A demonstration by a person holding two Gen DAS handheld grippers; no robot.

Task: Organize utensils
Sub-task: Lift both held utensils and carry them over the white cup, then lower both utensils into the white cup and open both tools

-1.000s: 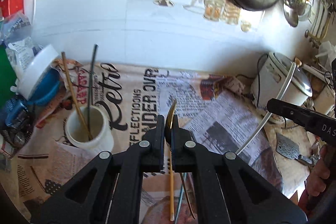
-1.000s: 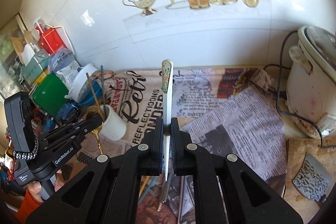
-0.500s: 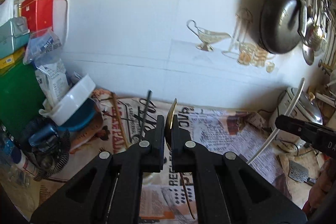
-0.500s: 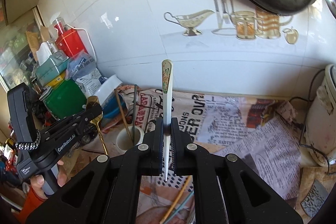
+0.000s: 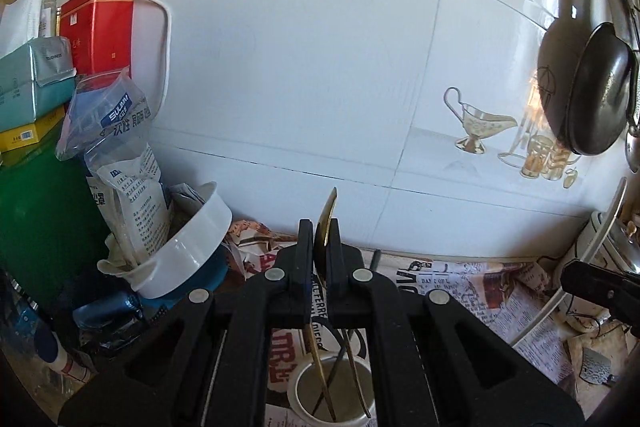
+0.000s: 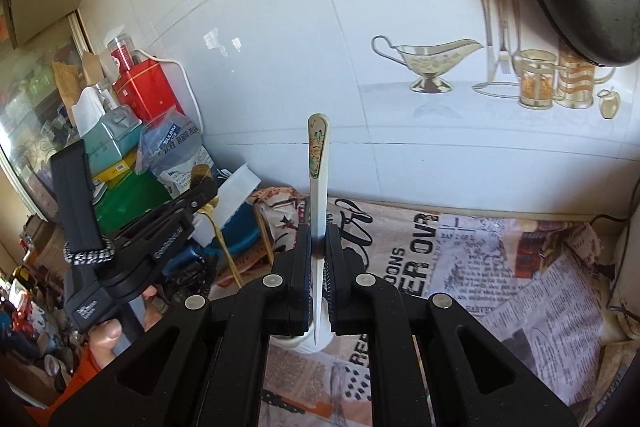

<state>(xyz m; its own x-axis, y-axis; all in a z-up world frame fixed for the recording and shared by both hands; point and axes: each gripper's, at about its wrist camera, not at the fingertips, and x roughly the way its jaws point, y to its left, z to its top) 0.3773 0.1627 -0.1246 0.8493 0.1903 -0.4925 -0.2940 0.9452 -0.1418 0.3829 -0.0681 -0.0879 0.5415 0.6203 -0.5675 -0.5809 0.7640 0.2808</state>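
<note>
Above the newspaper-covered counter [image 6: 500, 267], against a white tiled wall, you hold a tool in each hand. Your left tool [image 5: 320, 251] has its jaws closed on the bowl end of a gold spoon [image 5: 325, 223], gripped edge-on so the bowl's tip rises just above the fingers. The spoon's thin handle hangs down from the jaws into a white cup [image 5: 332, 399] directly below, where it sits with a dark stick and another gold-coloured stick. From the right wrist view, the same left tool [image 6: 200, 195] appears on the left side, with the gold spoon [image 6: 202, 173] in it and its handle running down and to the right.

Your right tool [image 6: 319, 247] has its jaws closed on a white spoon handle [image 6: 318, 163], held upright, with a coloured pattern on its rounded top. The lower end of that utensil tapers to a point between the tool's arms, just in front of the white cup [image 6: 308, 343], whose rim peeks out beneath the jaws. You cannot tell whether the tip touches the cup.

To the left, a white bowl [image 5: 180, 251] leans tilted on a blue container, beside food bags, a red tin [image 5: 98, 27] and a tissue box. A dark pan [image 5: 592, 87] hangs on the wall to the right.
</note>
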